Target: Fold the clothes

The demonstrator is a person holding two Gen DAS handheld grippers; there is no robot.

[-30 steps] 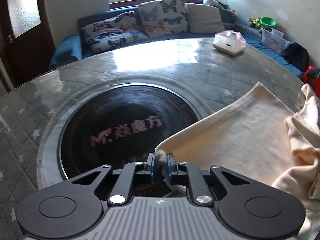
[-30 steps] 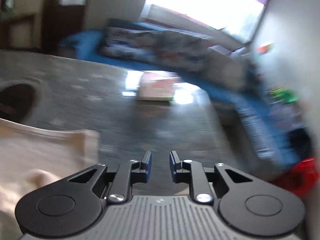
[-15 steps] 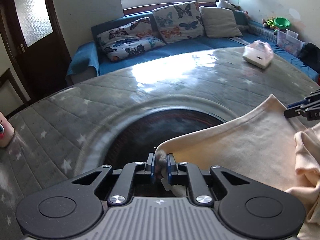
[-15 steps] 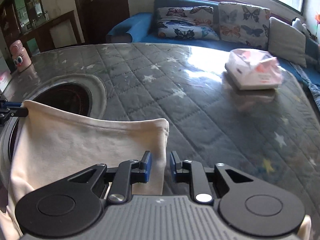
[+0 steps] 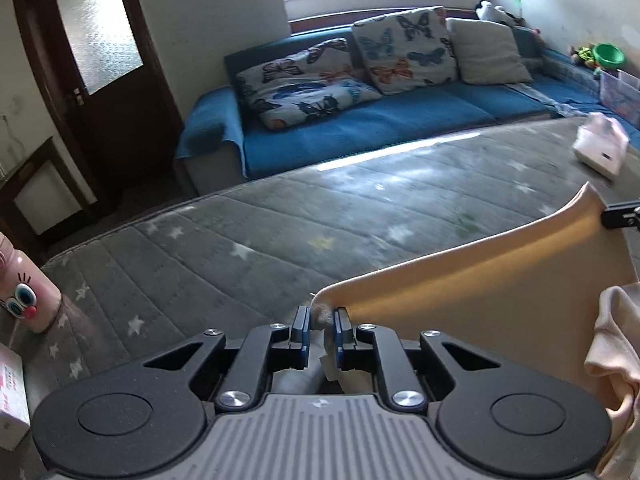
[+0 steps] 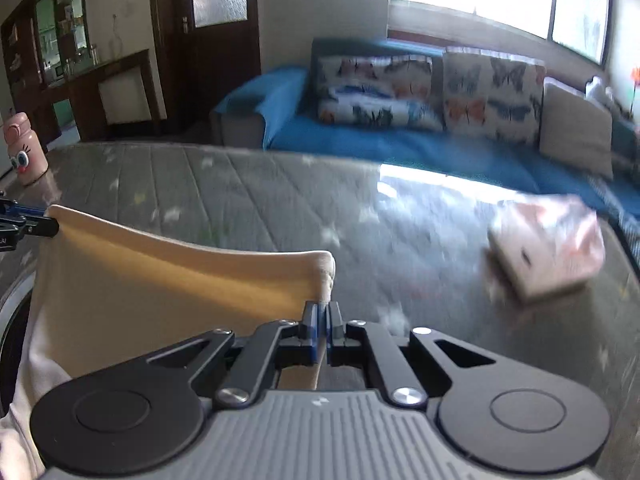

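Note:
A cream garment (image 5: pixel 480 300) hangs stretched between my two grippers above the grey quilted table (image 5: pixel 280 232). My left gripper (image 5: pixel 321 317) is shut on one corner of its top edge. My right gripper (image 6: pixel 323 312) is shut on the other corner of the garment (image 6: pixel 160 280). The right gripper's tip shows at the right edge of the left wrist view (image 5: pixel 624 218); the left gripper's tip shows at the left edge of the right wrist view (image 6: pixel 24 226). The garment's lower part bunches at the right (image 5: pixel 616 360).
A pink tissue box (image 6: pixel 548 248) lies on the table's right side, also in the left view (image 5: pixel 602 150). A pink bottle with cartoon eyes (image 5: pixel 24 300) and a white box (image 5: pixel 12 400) stand at the left. A blue sofa with cushions (image 5: pixel 400 92) is behind.
My right gripper has closed on the garment's free corner. Both grippers have lifted the top edge off the table and raised it, so the garment now hangs between them.

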